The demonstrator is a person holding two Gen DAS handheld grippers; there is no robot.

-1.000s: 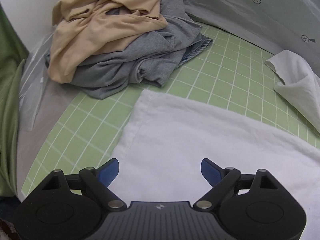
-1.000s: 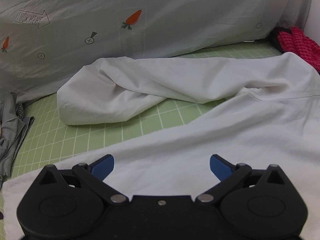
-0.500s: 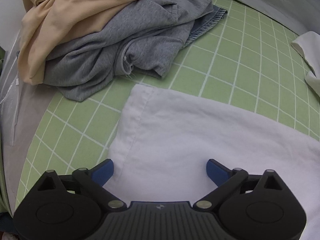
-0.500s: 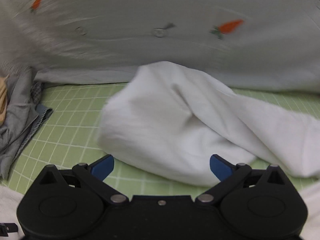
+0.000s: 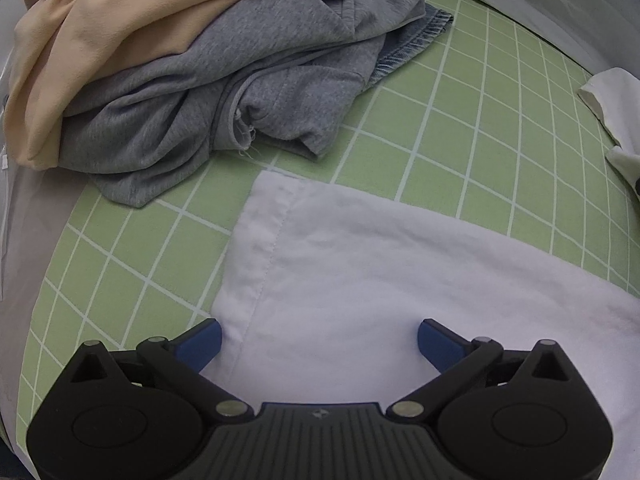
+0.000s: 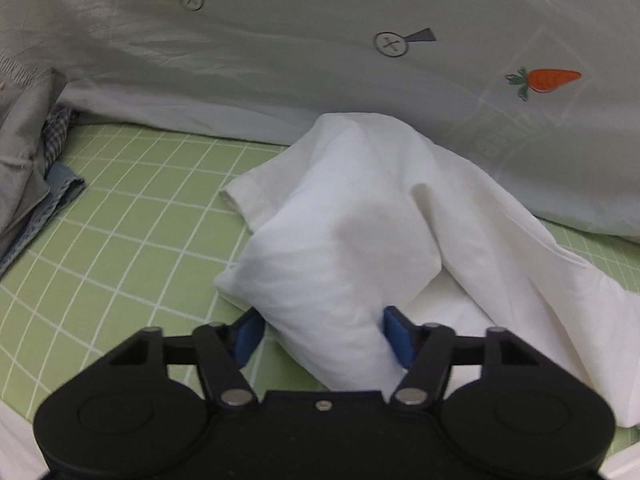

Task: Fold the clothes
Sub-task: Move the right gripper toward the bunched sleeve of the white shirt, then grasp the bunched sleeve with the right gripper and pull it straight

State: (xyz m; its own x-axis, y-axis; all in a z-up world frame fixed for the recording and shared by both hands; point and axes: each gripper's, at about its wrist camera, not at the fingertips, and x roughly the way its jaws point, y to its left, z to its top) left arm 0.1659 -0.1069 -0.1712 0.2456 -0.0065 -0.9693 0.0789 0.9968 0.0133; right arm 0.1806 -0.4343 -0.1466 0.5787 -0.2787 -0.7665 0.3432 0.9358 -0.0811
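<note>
The white garment (image 5: pixel 400 280) I'm working on lies spread on the green grid mat (image 5: pixel 480 120), its stitched hem corner flat beneath my left gripper (image 5: pixel 318 340), while its far end is bunched into a rumpled sleeve-like fold (image 6: pixel 352 240) in front of my right gripper (image 6: pixel 320 336). As I read it, the fold has hardly begun: the body looks smoothed out on the left side, but no crease has been laid and the bunched part has yet to be drawn straight or brought over. My left jaws stand wide apart, one blue pad just off the hem's edge and the other over the cloth, gripping nothing. My right jaws are closing with the bunched fold between them; the cloth fills the gap and seems to touch both pads, though I can't tell that it is pinched firm. Beyond the garment, a heap waits unfolded at the mat's far left: a grey sweatshirt (image 5: pixel 240 92) with a tan garment (image 5: pixel 120 32) on top and a bit of denim (image 5: pixel 416 40) poking out beneath. A pale printed sheet with a carrot motif (image 6: pixel 544 80) backs the mat.
</note>
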